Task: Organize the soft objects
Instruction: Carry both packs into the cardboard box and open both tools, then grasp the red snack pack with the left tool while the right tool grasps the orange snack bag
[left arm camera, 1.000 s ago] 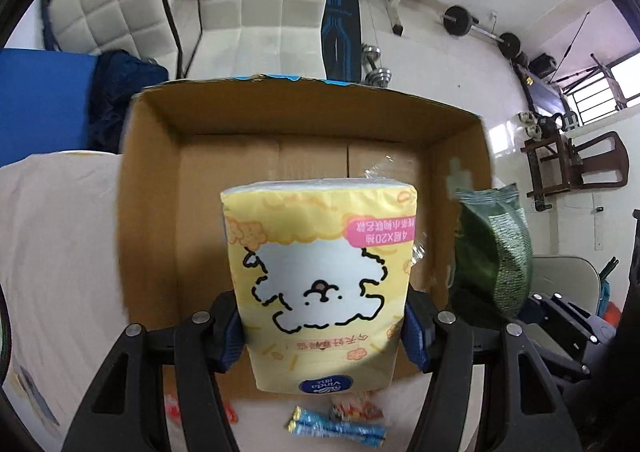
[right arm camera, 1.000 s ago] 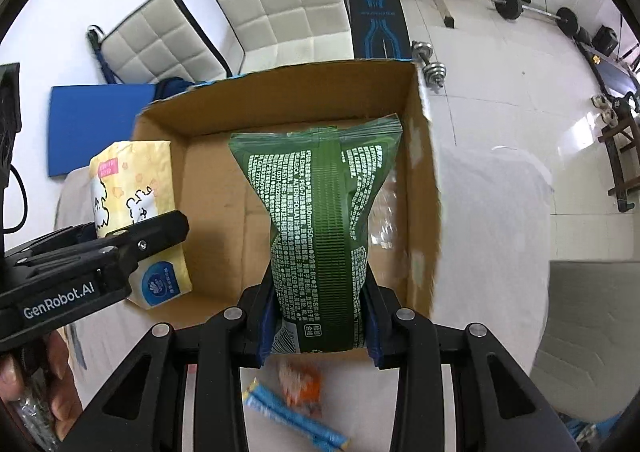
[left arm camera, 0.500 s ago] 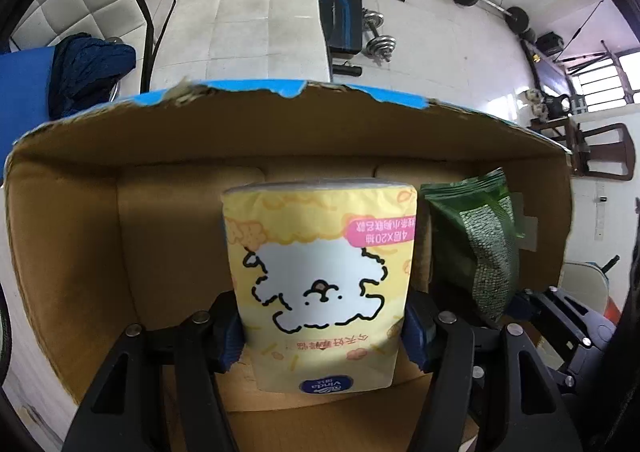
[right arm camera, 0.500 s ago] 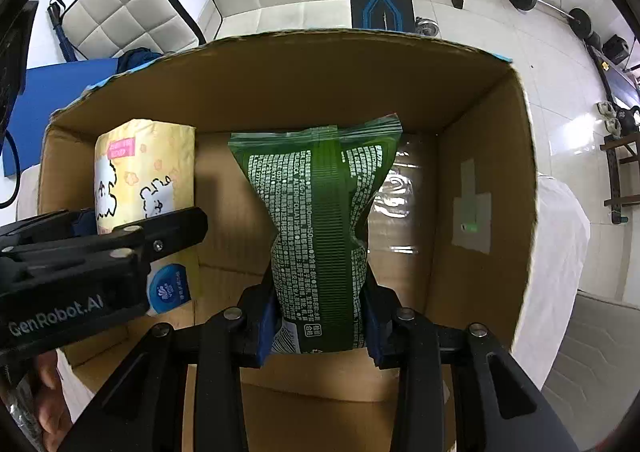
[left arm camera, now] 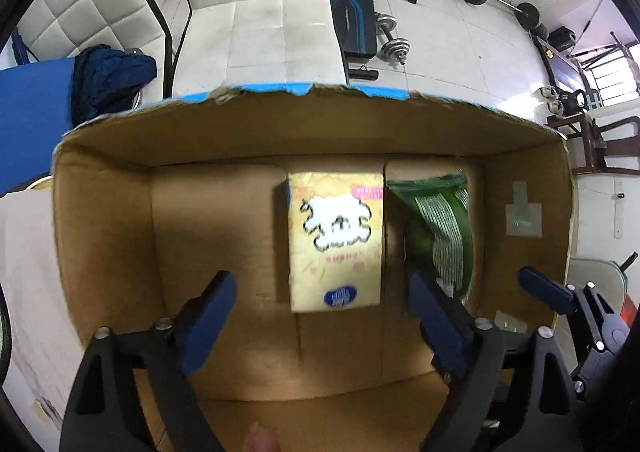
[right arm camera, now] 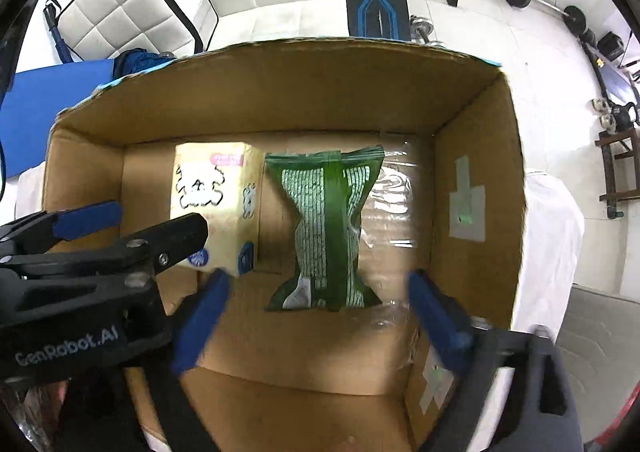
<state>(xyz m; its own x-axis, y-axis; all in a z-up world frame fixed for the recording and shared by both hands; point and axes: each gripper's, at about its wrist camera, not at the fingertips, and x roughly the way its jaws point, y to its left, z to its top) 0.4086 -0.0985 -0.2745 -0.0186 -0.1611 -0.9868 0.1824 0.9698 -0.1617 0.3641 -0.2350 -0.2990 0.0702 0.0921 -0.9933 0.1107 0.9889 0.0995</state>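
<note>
Drop step: yellow tissue pack (left arm camera: pixel 335 242) & green snack bag (right arm camera: pixel 329 229) lie in cardboard box (left arm camera: pixel 104 212). Left gripper (left arm camera: pixel 320 310), right gripper (right arm camera: pixel 316 310) both spread wide, holding nothing. Next you prob. lift out for more.

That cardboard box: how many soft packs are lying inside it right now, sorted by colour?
Inside the brown cardboard box:
Yellow tissue pack with a white cartoon dog: 1
Green crinkly plastic snack bag: 1
Total: 2
They lie side by side on the box floor, and neither gripper is holding one.
</note>
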